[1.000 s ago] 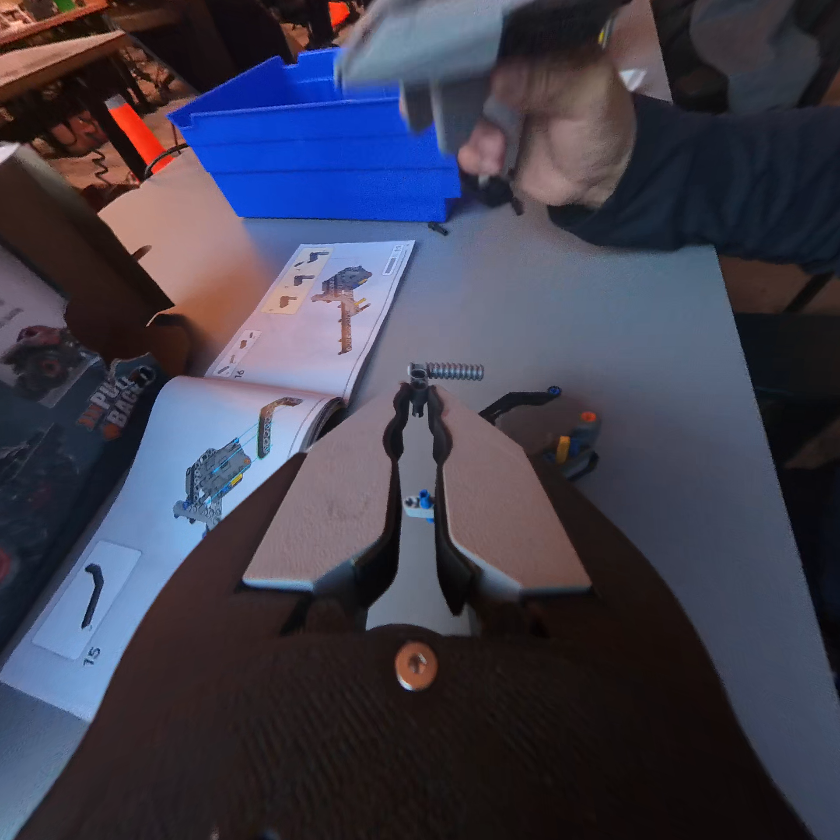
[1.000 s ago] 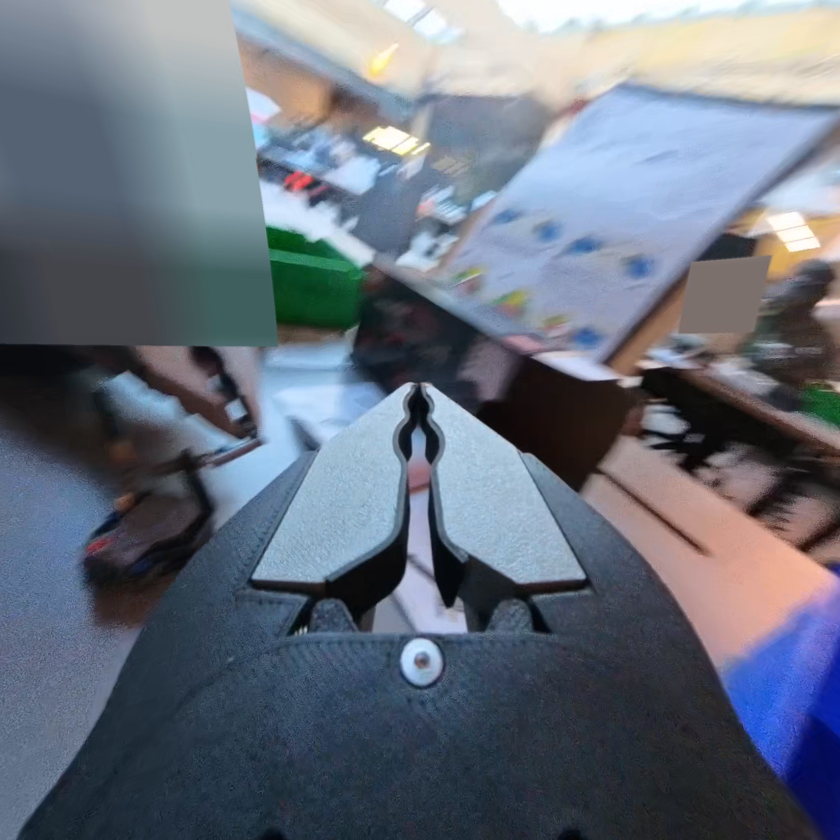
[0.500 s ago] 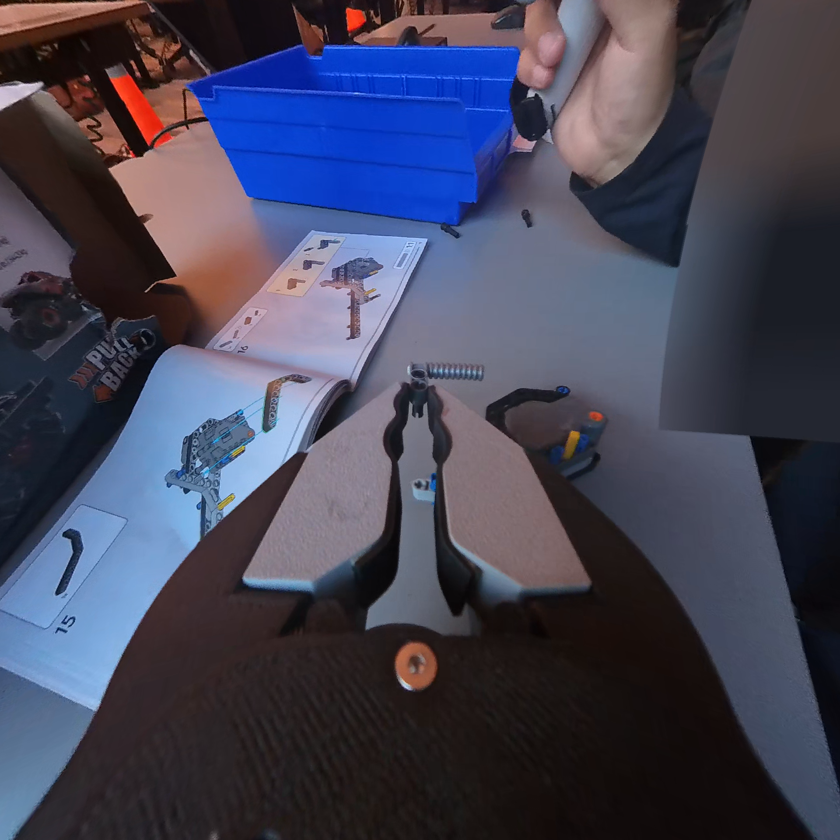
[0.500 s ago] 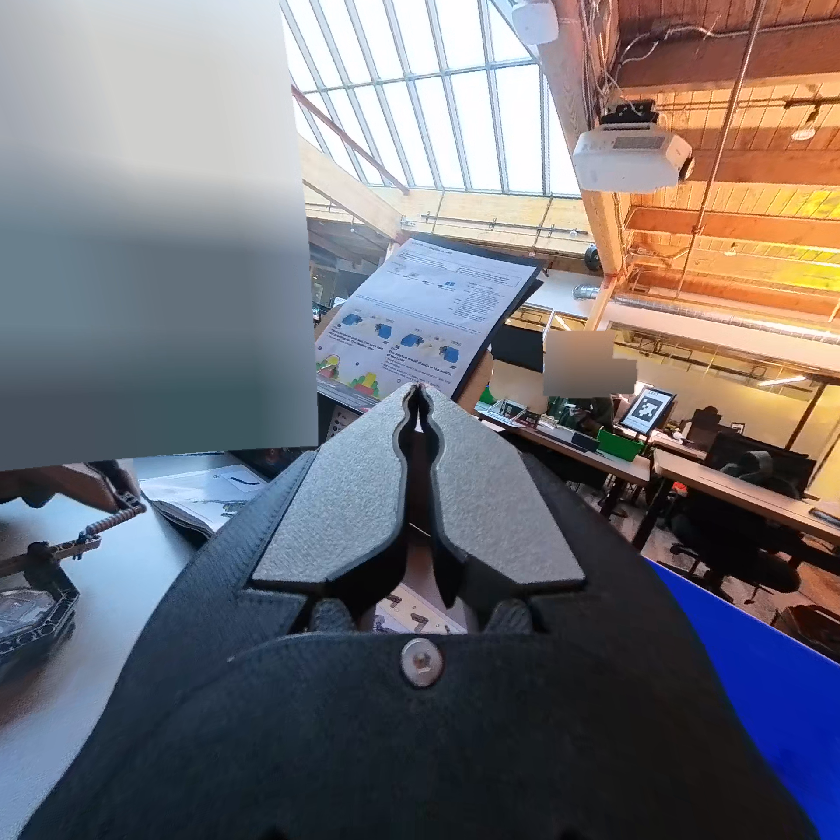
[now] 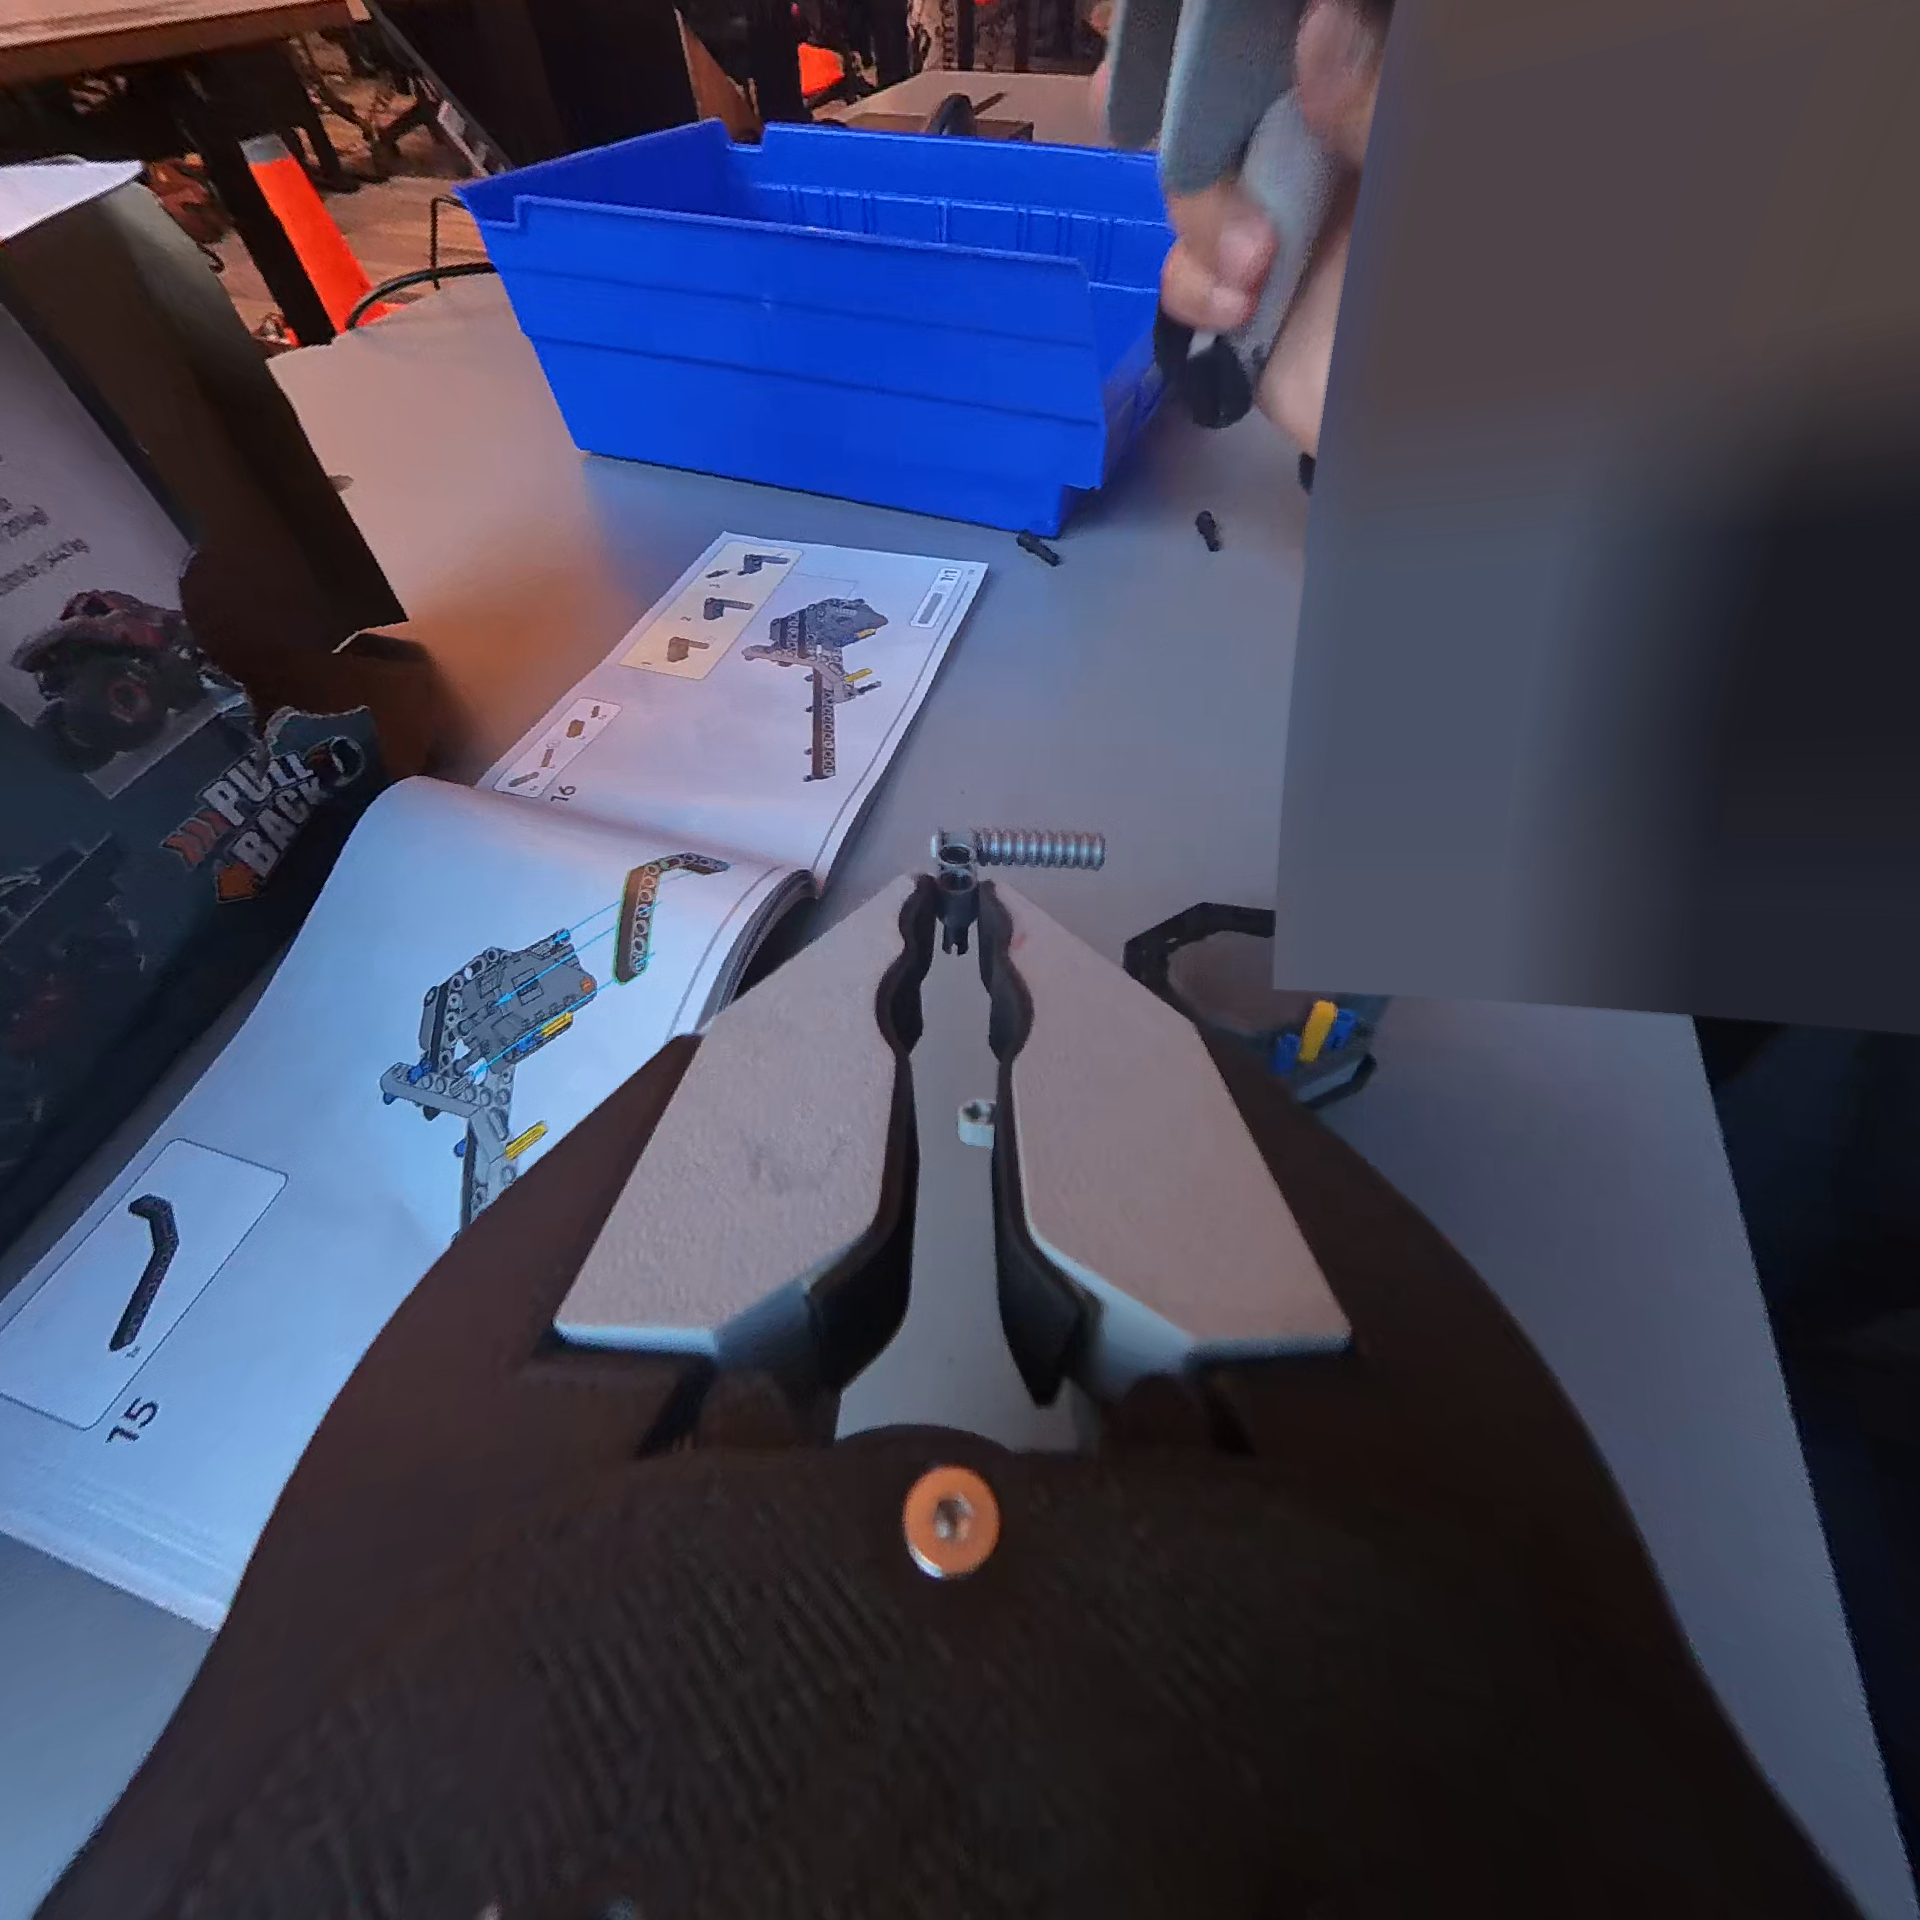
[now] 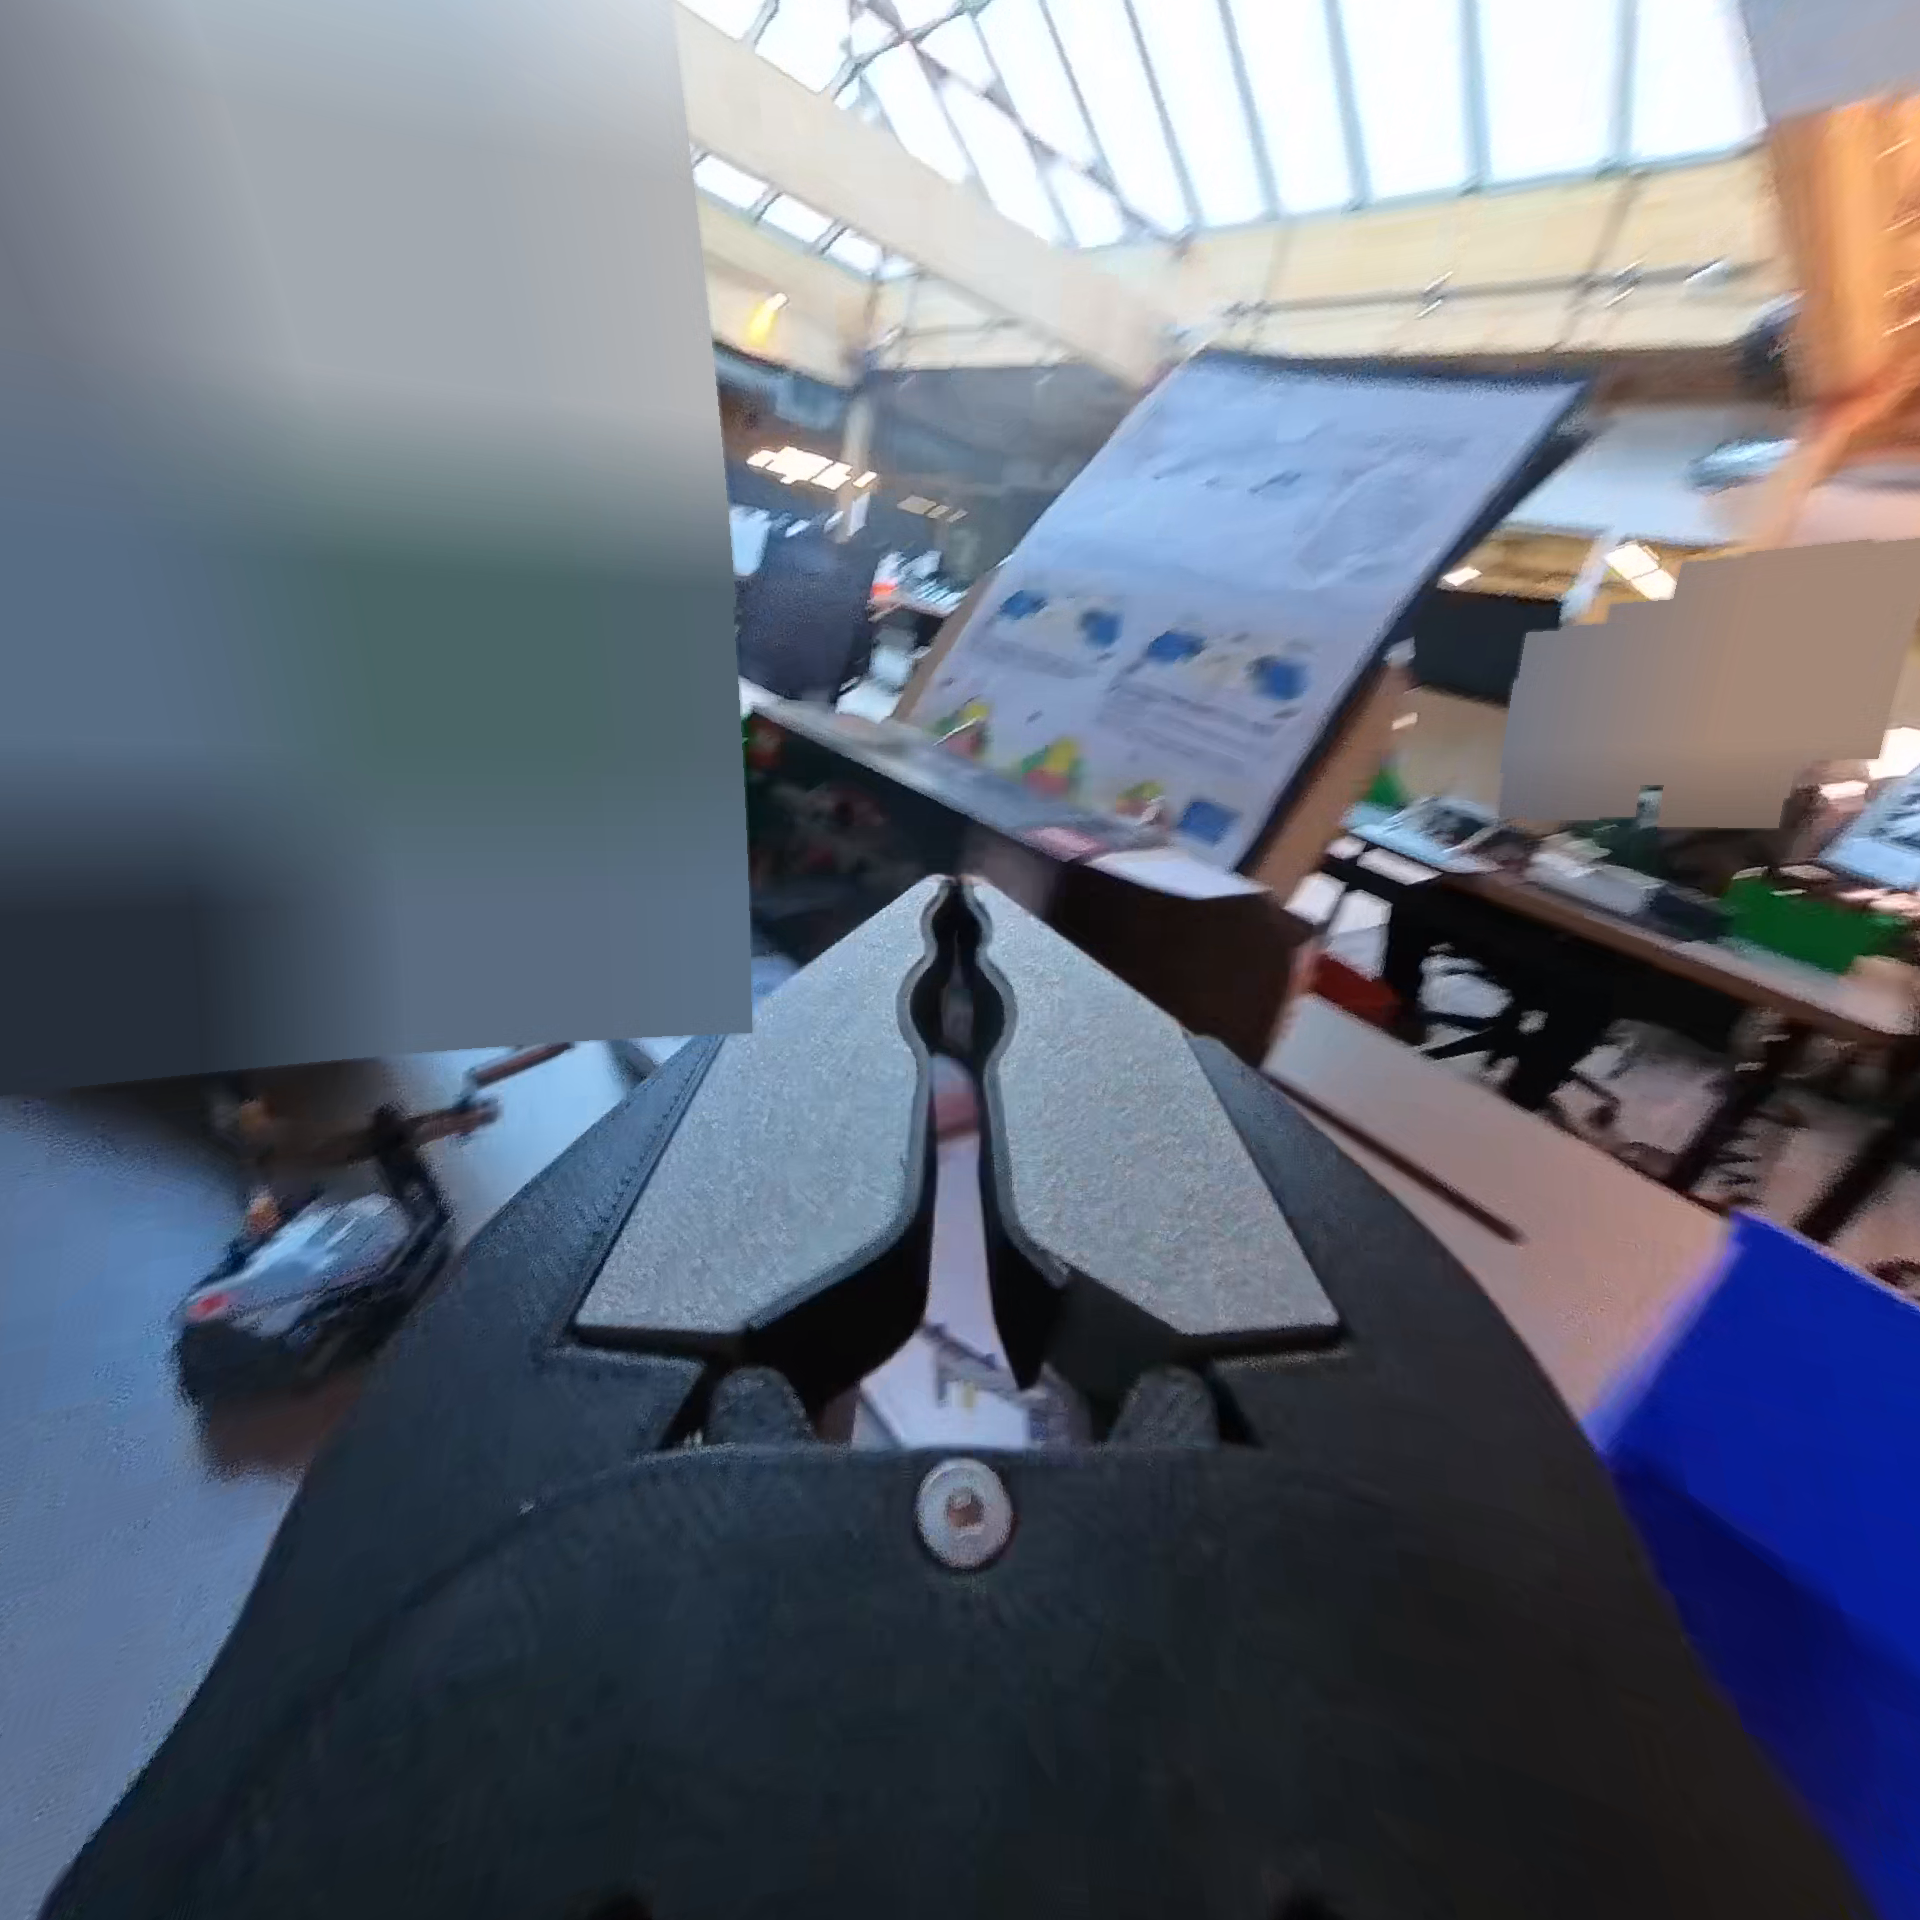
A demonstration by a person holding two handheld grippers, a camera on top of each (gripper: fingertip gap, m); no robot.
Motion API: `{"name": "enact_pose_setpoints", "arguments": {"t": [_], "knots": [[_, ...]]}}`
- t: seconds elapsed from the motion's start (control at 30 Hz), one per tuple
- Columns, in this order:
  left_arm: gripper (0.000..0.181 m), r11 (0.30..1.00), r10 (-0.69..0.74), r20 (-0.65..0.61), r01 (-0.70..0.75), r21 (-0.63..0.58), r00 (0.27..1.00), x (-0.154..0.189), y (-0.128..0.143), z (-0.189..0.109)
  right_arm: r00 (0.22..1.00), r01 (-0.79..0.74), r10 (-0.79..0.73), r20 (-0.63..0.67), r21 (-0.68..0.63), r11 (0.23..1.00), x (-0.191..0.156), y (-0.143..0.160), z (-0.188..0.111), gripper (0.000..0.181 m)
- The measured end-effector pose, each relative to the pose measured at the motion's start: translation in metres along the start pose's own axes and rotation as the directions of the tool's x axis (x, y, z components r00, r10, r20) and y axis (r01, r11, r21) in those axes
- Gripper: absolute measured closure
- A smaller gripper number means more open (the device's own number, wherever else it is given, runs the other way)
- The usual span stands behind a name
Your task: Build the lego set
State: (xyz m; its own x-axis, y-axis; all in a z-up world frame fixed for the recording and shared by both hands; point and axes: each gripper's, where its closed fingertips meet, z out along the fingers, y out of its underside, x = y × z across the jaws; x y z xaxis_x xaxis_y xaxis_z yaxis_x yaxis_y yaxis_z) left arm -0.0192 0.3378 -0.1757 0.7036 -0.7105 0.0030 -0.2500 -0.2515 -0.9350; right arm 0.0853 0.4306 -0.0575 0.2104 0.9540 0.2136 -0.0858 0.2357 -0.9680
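Observation:
My left gripper (image 5: 956, 906) is shut on the dark end of a grey spring part (image 5: 1034, 850), held just above the grey table (image 5: 1091, 675). A small light grey connector (image 5: 975, 1122) lies on the table under its fingers. A black partial build with yellow and blue pieces (image 5: 1314, 1039) sits to the right, half hidden by a blur patch; it also shows, blurred, in the right wrist view (image 6: 312, 1257). My right gripper (image 6: 956, 885) is raised and shut, with nothing seen in it. A hand holds it near the blue bin (image 5: 831, 343).
An open instruction booklet (image 5: 727, 675) lies left of my left gripper, with the set's box (image 5: 125, 727) beyond it. Two black pins (image 5: 1039, 548) lie in front of the bin. The bin's corner (image 6: 1787, 1507) shows in the right wrist view, and a poster board (image 6: 1226, 623) stands behind.
The right gripper has swung from pointing up at the ceiling back down toward the table. The left gripper has kept its hold on the spring part and shifted slightly.

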Motion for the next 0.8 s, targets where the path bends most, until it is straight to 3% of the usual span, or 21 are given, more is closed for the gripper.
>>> {"name": "enact_pose_setpoints", "arguments": {"t": [0.03,0.17,0.27,0.4,0.63,0.73,0.8], "knots": [[0.175,1.0,0.007,-0.004,-0.007,0.001,1.0,0.002,-0.001,0.0,0.998,-0.01,0.012,0.068,-0.037,0.999,-0.011,0.007,0.006,0.181],[0.175,0.996,0.078,-0.005,-0.078,-0.047,0.997,0.011,0.004,0.003,0.931,0.005,0.065,0.359,-0.191,0.982,-0.069,0.038,0.02,0.181],[0.175,0.988,0.143,0.007,-0.142,-0.058,0.99,0.017,0.004,0.005,0.763,0.108,0.01,0.646,-0.142,0.984,-0.134,0.041,0.005,0.181],[0.176,0.985,0.169,-0.006,-0.169,-0.038,0.986,0.025,0.0,0.004,0.772,0.268,-0.085,0.63,-0.2,0.942,-0.145,0.068,0.013,0.169],[0.175,0.96,0.273,0.02,-0.27,-0.075,0.962,0.029,0.005,0.008,0.822,0.18,-0.014,0.569,-0.237,0.955,-0.14,0.071,0.028,0.159],[0.175,0.941,0.328,0.03,-0.323,-0.104,0.944,0.031,0.008,0.011,0.852,0.185,-0.019,0.524,-0.266,0.946,-0.135,0.076,0.035,0.165],[0.175,0.934,0.345,0.028,-0.34,-0.107,0.938,0.034,0.009,0.012,0.832,0.182,-0.002,0.555,-0.269,0.946,-0.145,0.076,0.035,0.165]]}}
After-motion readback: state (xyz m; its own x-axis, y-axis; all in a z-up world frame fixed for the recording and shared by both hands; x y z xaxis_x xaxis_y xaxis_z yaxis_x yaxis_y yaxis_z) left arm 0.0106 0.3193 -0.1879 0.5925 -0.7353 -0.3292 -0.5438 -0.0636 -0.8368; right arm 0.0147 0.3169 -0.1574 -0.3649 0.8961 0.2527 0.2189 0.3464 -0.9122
